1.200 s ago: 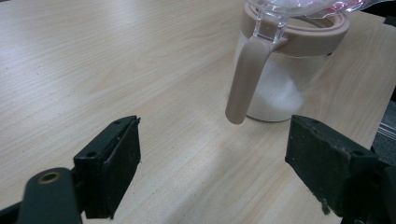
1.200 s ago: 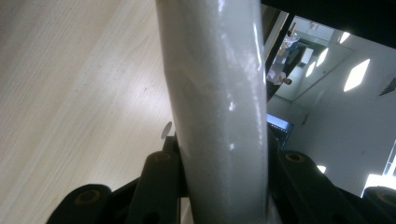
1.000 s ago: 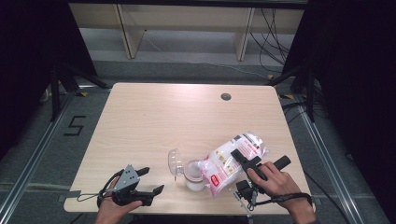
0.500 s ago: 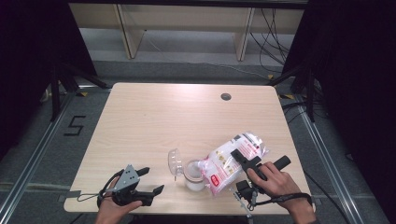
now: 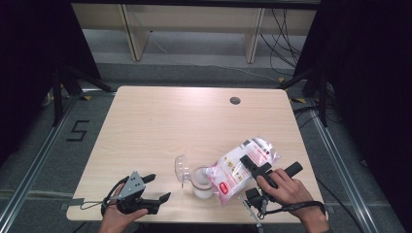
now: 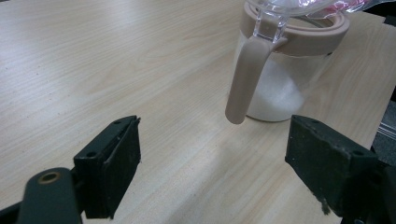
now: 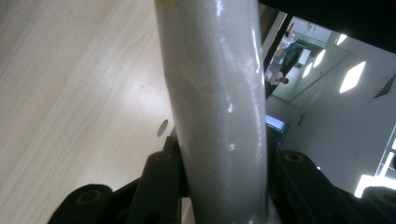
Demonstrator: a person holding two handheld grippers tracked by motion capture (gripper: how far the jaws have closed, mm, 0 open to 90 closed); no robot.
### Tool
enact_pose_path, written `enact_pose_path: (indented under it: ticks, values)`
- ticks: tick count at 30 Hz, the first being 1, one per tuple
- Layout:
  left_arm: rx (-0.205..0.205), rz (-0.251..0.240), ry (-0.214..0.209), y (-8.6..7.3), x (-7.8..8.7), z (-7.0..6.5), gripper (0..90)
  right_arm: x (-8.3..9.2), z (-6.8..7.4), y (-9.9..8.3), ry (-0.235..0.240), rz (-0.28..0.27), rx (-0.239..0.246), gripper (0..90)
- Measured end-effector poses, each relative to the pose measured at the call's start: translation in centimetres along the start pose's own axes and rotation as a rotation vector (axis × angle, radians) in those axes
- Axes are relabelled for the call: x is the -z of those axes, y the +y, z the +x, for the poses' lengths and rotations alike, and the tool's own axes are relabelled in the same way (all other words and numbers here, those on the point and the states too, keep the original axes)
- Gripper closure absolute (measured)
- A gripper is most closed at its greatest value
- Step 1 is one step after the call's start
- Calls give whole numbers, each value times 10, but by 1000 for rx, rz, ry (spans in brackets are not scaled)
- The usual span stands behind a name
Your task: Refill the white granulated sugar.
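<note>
**Bag tipped over the jar**

Pale wood grain covers your desk (image 5: 160,126), with dark floor around it and a shelf frame beyond its far edge. Take the jar (image 5: 202,181) as your landmark: it stands upright near the desk's front edge, a clear jar with white grains in its lower part and a beige collar round its mouth. Its clear lid (image 5: 181,170) is swung open and stands up on the jar's left side. A beige handle (image 6: 246,74) hangs down the jar's near face in the left gripper view.

Your right tongs (image 5: 256,165) sit just right of the jar and are clamped on the bag (image 5: 243,165), a white pack with red print. In the right gripper view the pack's pale film (image 7: 217,107) is pinched between the two black jaws. The bag lies tilted, its lower end over the jar's mouth and its upper end raised away to the right.

Your left tongs (image 5: 158,188) rest on the desk well left of the jar, jaws spread wide with nothing between them, pointing towards the jar. A small dark hole (image 5: 235,100) lies far behind the jar, near the desk's back edge.
</note>
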State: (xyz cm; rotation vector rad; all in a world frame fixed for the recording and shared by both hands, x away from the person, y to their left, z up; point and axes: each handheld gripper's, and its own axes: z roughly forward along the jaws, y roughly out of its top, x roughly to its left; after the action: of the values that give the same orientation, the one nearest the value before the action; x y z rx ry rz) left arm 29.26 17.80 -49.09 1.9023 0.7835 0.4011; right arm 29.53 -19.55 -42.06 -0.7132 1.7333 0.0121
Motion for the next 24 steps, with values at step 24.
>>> enact_pose_path:
  ticks: [24]
  values:
    - [-7, 9, 7, 0, 1, 0, 174, 4, -3, 2, -6, 20, 24, 720]
